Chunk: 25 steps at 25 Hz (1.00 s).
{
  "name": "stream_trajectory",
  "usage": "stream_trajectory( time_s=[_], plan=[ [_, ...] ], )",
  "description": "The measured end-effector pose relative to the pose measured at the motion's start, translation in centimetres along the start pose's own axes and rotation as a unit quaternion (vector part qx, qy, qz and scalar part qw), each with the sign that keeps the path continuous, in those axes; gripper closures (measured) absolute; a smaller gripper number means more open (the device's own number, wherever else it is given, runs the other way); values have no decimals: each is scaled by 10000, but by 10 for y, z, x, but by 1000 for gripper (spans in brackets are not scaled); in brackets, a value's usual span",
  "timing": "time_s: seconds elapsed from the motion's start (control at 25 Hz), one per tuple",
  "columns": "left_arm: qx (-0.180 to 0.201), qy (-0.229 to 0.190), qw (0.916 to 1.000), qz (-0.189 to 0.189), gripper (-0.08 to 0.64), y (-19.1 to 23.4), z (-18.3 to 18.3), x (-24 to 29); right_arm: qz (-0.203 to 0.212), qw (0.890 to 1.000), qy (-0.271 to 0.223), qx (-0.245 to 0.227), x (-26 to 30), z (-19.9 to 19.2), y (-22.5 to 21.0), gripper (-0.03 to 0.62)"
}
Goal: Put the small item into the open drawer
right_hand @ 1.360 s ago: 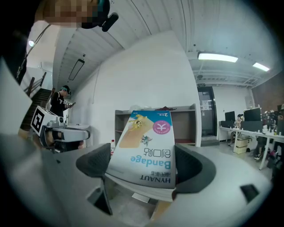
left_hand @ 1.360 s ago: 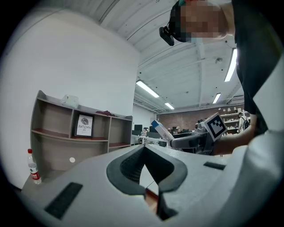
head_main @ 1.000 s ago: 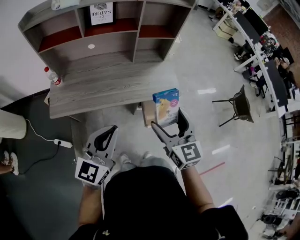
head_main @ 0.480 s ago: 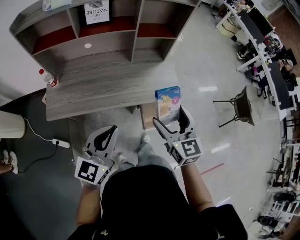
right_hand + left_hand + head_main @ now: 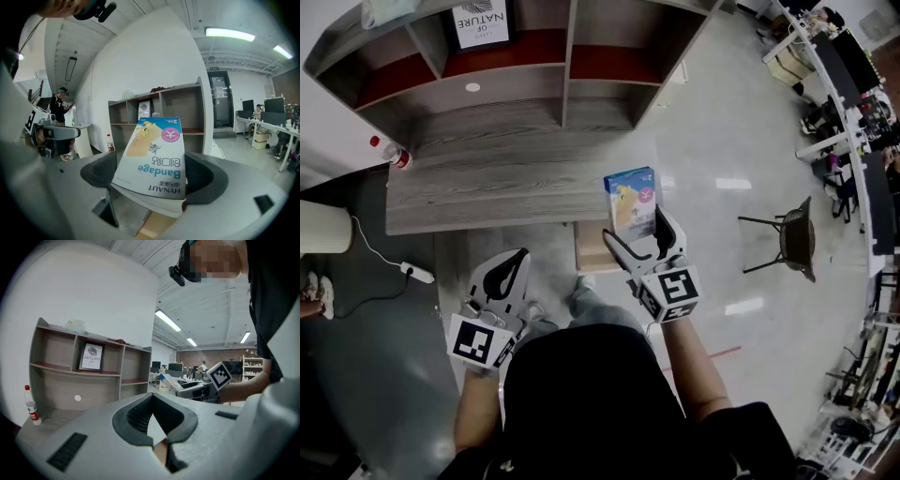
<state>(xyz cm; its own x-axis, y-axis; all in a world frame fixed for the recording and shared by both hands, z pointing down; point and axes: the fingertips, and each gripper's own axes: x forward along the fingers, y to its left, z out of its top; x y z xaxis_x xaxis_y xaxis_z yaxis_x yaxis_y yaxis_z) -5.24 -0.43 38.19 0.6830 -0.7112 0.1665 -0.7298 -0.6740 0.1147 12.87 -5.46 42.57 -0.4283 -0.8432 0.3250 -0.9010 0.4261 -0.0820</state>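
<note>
A blue and white bandage box (image 5: 630,199) stands upright between the fingers of my right gripper (image 5: 637,232), which is shut on it at the desk's front edge. In the right gripper view the box (image 5: 152,159) fills the middle, its print upside down. Below it a light wooden open drawer (image 5: 592,253) sticks out from under the desk, and its tan edge (image 5: 151,227) shows beneath the box. My left gripper (image 5: 508,274) hangs lower left, shut on nothing, its tips (image 5: 163,446) meeting.
The grey wooden desk (image 5: 487,192) carries a hutch of shelves with a framed print (image 5: 480,19). A red-capped bottle (image 5: 391,153) stands at its left end. A power strip (image 5: 414,273) lies on the dark floor at left. A chair (image 5: 787,239) stands at right.
My right gripper has carried the box a little forward, closer over the drawer and desk edge. The left gripper has hardly moved.
</note>
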Motion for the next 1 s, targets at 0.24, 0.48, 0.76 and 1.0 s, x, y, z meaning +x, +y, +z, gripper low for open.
stream_trajectory(
  time_s=[0.24, 0.48, 0.76, 1.0],
  plan=[
    [58, 238, 9988, 423, 560, -11, -4, 25, 350, 9987, 362, 5, 20, -28, -33, 130],
    [-45, 391, 9971, 657, 561, -13, -16, 34, 526, 9949, 862, 53, 40, -78, -45, 130],
    [-124, 585, 9962, 635, 560, -3, -28, 30, 531, 9871, 1508, 91, 56, -142, -41, 130],
    [-180, 815, 9950, 545, 560, 10, -47, 13, 609, 9739, 2186, 62, 61, -216, -18, 131]
  ],
)
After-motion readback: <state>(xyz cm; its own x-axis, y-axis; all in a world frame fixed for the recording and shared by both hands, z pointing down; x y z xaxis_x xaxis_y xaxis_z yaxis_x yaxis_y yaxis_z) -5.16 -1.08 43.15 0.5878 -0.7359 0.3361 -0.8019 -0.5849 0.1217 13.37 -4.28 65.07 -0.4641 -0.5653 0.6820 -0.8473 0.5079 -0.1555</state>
